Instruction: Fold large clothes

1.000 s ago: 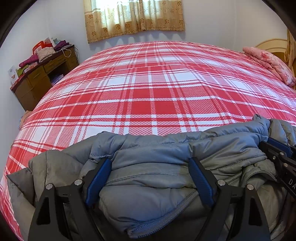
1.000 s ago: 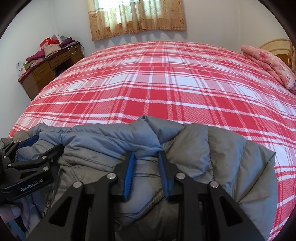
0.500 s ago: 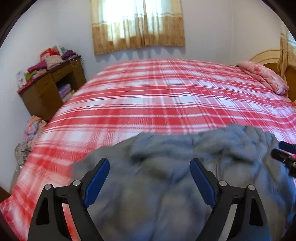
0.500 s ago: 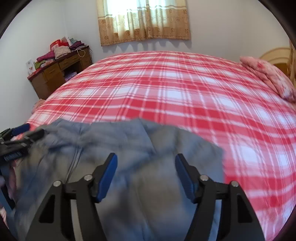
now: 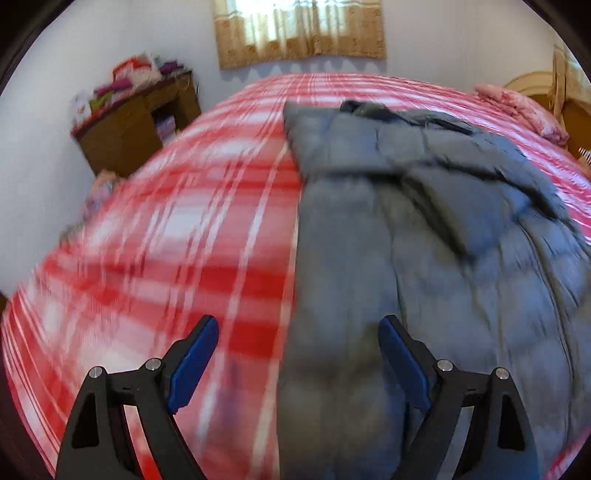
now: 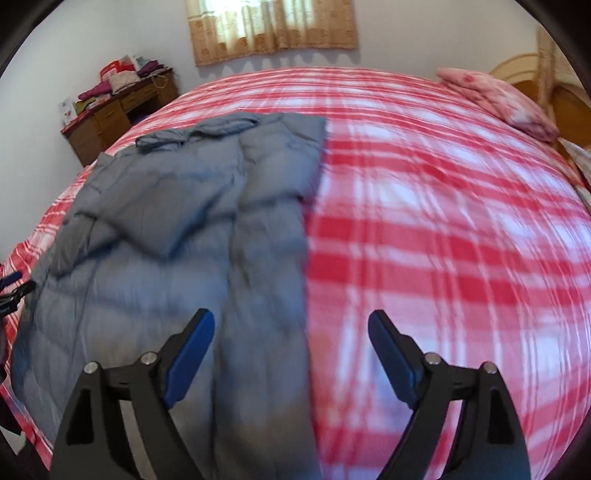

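A large grey padded jacket (image 5: 424, 229) lies spread lengthwise on the red-and-white plaid bed (image 5: 166, 229), its collar end toward the window. In the left wrist view my left gripper (image 5: 299, 350) hangs open above the jacket's near left edge, touching nothing. In the right wrist view the same jacket (image 6: 177, 229) fills the left half. My right gripper (image 6: 291, 347) is above the jacket's near right edge, its jaws still opening, nothing pressed between them. The left gripper's tip (image 6: 14, 288) shows at that view's left rim. Both views are motion-blurred.
A wooden desk (image 6: 110, 118) piled with clothes and papers stands at the back left by the wall. A pink folded quilt (image 6: 502, 99) lies at the bed's far right near a wooden headboard (image 5: 546, 92). A curtained window (image 6: 273, 29) is behind the bed.
Both grippers have pulled back toward the near edge of the bed. The right gripper let go of the bunched jacket and opened. The jacket now lies stretched out flat instead of heaped under the fingers.
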{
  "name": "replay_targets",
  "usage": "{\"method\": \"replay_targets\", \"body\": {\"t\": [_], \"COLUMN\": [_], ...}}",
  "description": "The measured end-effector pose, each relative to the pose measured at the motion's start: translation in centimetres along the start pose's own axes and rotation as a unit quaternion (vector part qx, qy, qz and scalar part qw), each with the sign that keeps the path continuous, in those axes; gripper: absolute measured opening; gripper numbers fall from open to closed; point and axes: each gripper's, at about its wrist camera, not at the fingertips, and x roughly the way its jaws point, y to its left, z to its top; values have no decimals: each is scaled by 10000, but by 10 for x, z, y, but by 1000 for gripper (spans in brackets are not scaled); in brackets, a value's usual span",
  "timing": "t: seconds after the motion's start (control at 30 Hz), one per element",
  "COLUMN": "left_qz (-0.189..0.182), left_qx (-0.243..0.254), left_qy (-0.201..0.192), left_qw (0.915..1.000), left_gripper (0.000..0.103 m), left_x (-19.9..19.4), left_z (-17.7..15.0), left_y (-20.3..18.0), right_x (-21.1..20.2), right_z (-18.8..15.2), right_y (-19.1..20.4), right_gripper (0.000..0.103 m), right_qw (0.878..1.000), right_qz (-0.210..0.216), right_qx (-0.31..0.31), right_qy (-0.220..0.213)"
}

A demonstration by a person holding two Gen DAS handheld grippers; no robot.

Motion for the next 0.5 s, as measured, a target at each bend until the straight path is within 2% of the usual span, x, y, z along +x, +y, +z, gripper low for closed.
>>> {"method": "replay_targets", "body": {"t": [0.17, 0.37, 0.43, 0.5], "left_qz": [-177, -387, -463, -504], "left_qx": [-200, -123, -56, -60], "left_qy": [106, 67, 36, 49], "left_qw": [9996, 9992, 9989, 9987], "left_gripper": [89, 89, 89, 89], "left_x": [-14, -23, -25, -24], "left_z": [-40, -62, -67, -70], "left_y": [6, -10, -13, -15], "right_x": [-16, -33, -38, -42], "right_z": [-47, -92, -100, -105], "right_y": [2, 3, 6, 9], "right_gripper": [89, 89, 85, 73], "right_qw": [9998, 9993, 9995, 9994], "right_qz": [-63, -43, -33, 36], "right_qx": [152, 355, 300, 319], "right_qy": [131, 104, 83, 100]}}
